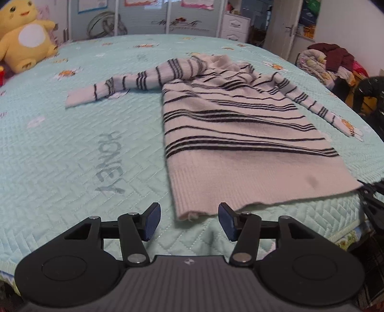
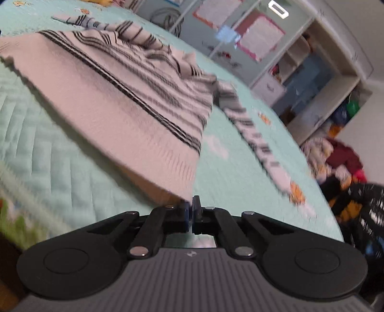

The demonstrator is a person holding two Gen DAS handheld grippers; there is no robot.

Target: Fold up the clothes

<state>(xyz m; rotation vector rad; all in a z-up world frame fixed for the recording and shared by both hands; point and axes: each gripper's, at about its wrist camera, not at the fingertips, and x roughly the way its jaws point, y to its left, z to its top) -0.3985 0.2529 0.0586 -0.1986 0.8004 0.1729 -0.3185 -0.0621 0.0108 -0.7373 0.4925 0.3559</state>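
Observation:
A cream sweater with dark stripes lies spread on the mint quilted bed, both sleeves stretched outward. My left gripper stands open just short of the hem's near left corner, nothing between its blue pads. In the right wrist view the same sweater fills the upper left, blurred by motion. My right gripper is shut on the hem's right corner, which is lifted a little off the bed. The right gripper also shows at the right edge of the left wrist view.
A yellow plush toy sits at the bed's far left corner. A pile of clothes lies beyond the bed's right side, and the same pile of clothes appears in the right wrist view. Wardrobe doors and open shelves stand behind the bed.

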